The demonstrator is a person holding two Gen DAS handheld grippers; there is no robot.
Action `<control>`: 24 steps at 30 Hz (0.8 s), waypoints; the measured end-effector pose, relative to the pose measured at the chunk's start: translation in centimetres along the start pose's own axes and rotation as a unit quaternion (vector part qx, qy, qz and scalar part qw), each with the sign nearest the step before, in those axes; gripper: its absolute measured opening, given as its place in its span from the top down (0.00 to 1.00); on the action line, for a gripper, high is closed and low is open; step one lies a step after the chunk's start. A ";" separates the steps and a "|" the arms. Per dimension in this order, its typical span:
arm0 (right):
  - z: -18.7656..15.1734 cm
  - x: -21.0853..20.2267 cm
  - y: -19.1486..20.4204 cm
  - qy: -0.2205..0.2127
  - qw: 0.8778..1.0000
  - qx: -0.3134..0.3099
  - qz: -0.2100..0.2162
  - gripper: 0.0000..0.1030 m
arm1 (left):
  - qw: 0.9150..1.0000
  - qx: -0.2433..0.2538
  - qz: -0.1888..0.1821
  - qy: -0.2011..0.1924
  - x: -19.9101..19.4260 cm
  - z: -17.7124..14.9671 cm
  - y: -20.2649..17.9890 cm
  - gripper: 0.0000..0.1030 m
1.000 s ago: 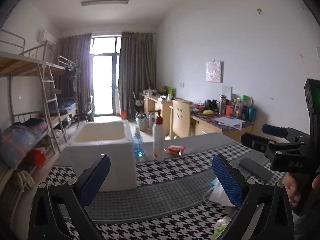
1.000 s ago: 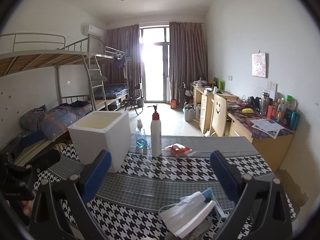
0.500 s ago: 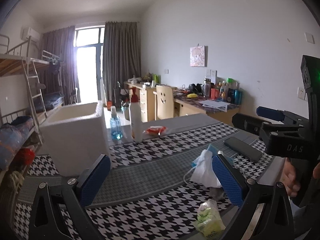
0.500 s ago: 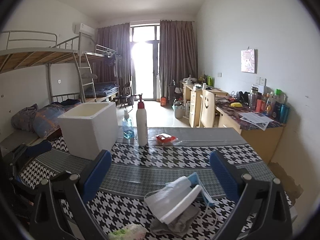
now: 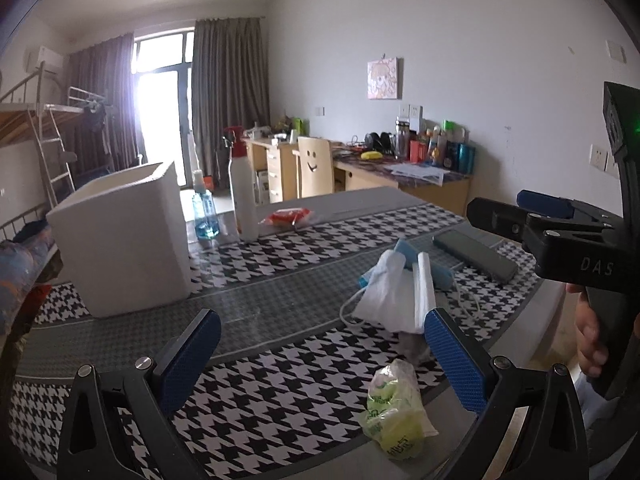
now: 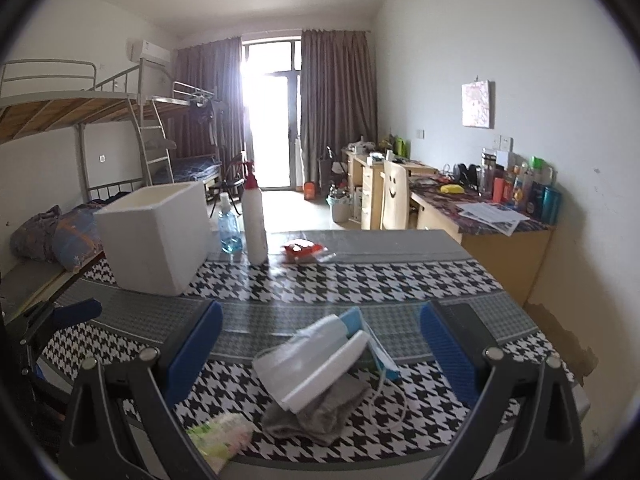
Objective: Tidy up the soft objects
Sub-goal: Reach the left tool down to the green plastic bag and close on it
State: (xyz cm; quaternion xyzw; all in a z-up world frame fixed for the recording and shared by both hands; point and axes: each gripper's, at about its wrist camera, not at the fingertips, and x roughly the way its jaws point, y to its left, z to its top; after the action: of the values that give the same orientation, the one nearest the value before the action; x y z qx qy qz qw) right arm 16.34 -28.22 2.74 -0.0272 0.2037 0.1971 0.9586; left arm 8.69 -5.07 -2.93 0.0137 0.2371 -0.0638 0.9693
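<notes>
A pile of soft things lies near the table's front edge: white face masks (image 6: pixel 316 360) (image 5: pixel 394 296), a blue mask (image 6: pixel 354 318) and a grey cloth (image 6: pixel 320 416) under them. A green-white plastic packet (image 5: pixel 394 412) (image 6: pixel 220 436) lies in front. A white foam box (image 5: pixel 124 236) (image 6: pixel 156 232) stands open at the back left. My left gripper (image 5: pixel 320 360) is open and empty above the table, left of the pile. My right gripper (image 6: pixel 320 356) is open and empty, with the pile between its jaws in view; it also shows in the left wrist view (image 5: pixel 532 216).
A white pump bottle (image 6: pixel 254 224), a blue spray bottle (image 6: pixel 229 224) and a red packet (image 6: pixel 302 249) stand behind on the houndstooth table (image 6: pixel 400 280). A dark phone (image 5: pixel 474 254) lies at the right. Desk, chair and bunk beds stand beyond.
Both grippers have tilted down and moved toward the pile. The masks, cloth and green packet have come into fuller view. Both stay open.
</notes>
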 end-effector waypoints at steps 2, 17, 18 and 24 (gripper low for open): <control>-0.3 0.3 -0.3 0.006 1.000 0.001 0.001 0.03 | 1.000 -0.005 -0.002 0.004 0.3 -0.2 -0.2 0.01; -2.6 1.9 -1.5 0.041 0.999 0.001 -0.001 0.03 | 0.998 -0.012 -0.022 0.059 3.2 -2.6 -2.0 0.01; -2.7 1.9 -1.7 0.044 0.999 0.002 -0.001 0.03 | 0.998 -0.010 -0.025 0.063 3.4 -2.7 -2.2 0.01; -3.6 1.9 -2.5 0.054 0.999 0.006 -0.009 0.03 | 0.996 -0.001 -0.030 0.078 4.6 -3.3 -3.2 0.01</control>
State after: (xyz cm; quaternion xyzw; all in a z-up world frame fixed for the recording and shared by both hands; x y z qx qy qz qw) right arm 17.57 -30.27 -1.35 -0.0340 0.2558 0.1860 0.9481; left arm 10.82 -8.58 -8.01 0.0102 0.3128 -0.0912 0.9454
